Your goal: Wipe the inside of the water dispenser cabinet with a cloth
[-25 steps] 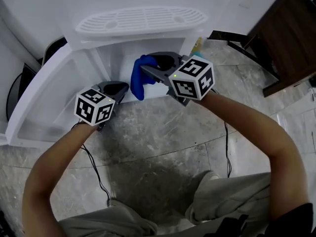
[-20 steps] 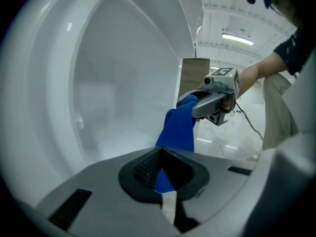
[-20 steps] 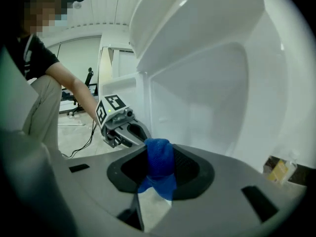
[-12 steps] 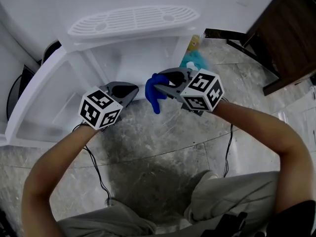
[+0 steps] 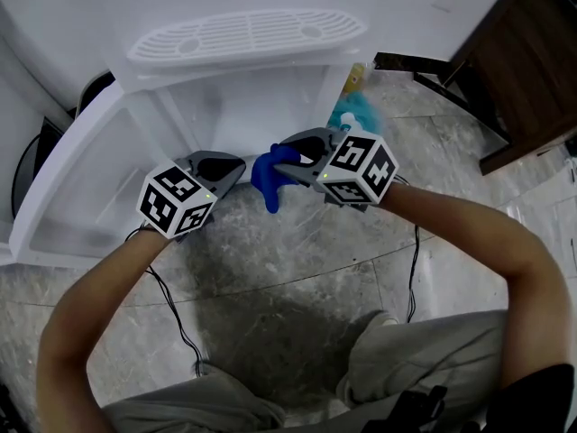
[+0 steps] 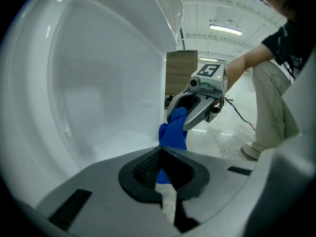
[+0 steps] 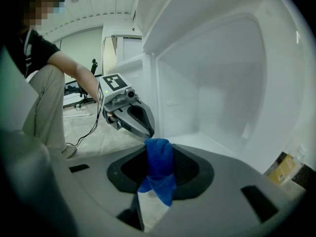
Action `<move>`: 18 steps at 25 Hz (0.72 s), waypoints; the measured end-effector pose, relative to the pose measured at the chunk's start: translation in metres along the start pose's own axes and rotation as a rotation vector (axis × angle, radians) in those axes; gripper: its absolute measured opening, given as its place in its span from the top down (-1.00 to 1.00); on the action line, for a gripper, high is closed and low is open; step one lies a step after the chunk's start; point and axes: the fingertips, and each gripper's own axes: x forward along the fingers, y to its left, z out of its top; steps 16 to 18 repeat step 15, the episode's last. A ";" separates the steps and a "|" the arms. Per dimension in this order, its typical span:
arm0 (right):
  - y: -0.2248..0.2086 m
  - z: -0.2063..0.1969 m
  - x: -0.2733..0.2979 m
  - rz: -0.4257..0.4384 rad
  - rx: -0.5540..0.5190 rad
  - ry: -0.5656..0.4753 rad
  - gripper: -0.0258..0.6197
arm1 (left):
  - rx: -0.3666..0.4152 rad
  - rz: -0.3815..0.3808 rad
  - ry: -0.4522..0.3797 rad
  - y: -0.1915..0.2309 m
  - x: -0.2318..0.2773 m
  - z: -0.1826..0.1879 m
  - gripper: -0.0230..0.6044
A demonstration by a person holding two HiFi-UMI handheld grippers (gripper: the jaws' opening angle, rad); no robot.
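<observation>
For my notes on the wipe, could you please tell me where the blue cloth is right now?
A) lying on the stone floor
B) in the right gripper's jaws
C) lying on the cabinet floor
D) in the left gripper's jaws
B: the right gripper is shut on the blue cloth, which hangs from its jaws.

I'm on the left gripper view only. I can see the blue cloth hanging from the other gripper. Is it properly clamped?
Observer: Yes. The right gripper view shows the right gripper shut on the cloth, with a tail hanging below the jaws.
Operator: Is the cloth inside the cabinet?
Observer: No. In the head view it hangs at the open front of the cabinet, close to the left gripper.
Operator: Is there anything beside the cabinet?
Observer: A bottle with a yellow label stands at its right side.
</observation>
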 end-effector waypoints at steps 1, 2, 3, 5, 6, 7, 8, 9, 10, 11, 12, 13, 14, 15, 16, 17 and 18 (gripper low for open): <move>0.000 -0.001 0.000 0.001 -0.004 0.005 0.62 | 0.001 0.001 0.001 0.000 -0.001 0.000 0.90; 0.000 -0.003 0.001 0.001 -0.006 0.008 0.62 | 0.001 0.001 0.002 0.000 -0.001 -0.001 0.90; 0.000 -0.003 0.001 0.001 -0.006 0.010 0.62 | 0.002 -0.001 0.003 0.000 -0.001 -0.001 0.90; 0.000 -0.003 0.001 -0.002 -0.010 0.012 0.62 | 0.006 -0.009 0.005 -0.002 -0.002 0.000 0.90; 0.000 -0.003 0.001 -0.003 -0.016 0.013 0.62 | 0.010 -0.012 0.007 -0.003 -0.002 0.000 0.90; 0.001 -0.002 0.001 -0.004 -0.022 0.016 0.62 | 0.013 -0.015 0.009 -0.003 -0.002 0.000 0.90; 0.001 -0.002 0.001 -0.004 -0.028 0.018 0.62 | 0.015 -0.015 0.011 -0.004 -0.003 0.000 0.90; 0.003 -0.002 0.002 -0.002 -0.033 0.020 0.62 | 0.016 -0.014 0.013 -0.003 -0.003 0.000 0.90; 0.004 -0.002 0.002 0.002 -0.037 0.022 0.62 | 0.016 -0.013 0.014 -0.003 -0.004 0.000 0.90; 0.006 -0.002 0.002 0.006 -0.038 0.024 0.62 | 0.015 -0.011 0.015 -0.003 -0.005 -0.001 0.90; 0.007 -0.003 0.002 0.009 -0.038 0.026 0.62 | 0.015 -0.010 0.017 -0.003 -0.005 -0.001 0.90; 0.008 -0.004 0.001 0.011 -0.038 0.029 0.62 | 0.015 -0.010 0.018 -0.003 -0.005 -0.002 0.90; 0.008 -0.005 0.001 0.012 -0.038 0.032 0.62 | 0.015 -0.009 0.020 -0.004 -0.005 -0.002 0.90; 0.009 -0.007 0.000 0.013 -0.038 0.035 0.62 | 0.016 -0.009 0.021 -0.005 -0.005 -0.003 0.90; 0.009 -0.007 0.000 0.013 -0.038 0.035 0.62 | 0.016 -0.009 0.021 -0.005 -0.005 -0.003 0.90; 0.009 -0.007 0.000 0.013 -0.038 0.035 0.62 | 0.016 -0.009 0.021 -0.005 -0.005 -0.003 0.90; 0.009 -0.007 0.000 0.013 -0.038 0.035 0.62 | 0.016 -0.009 0.021 -0.005 -0.005 -0.003 0.90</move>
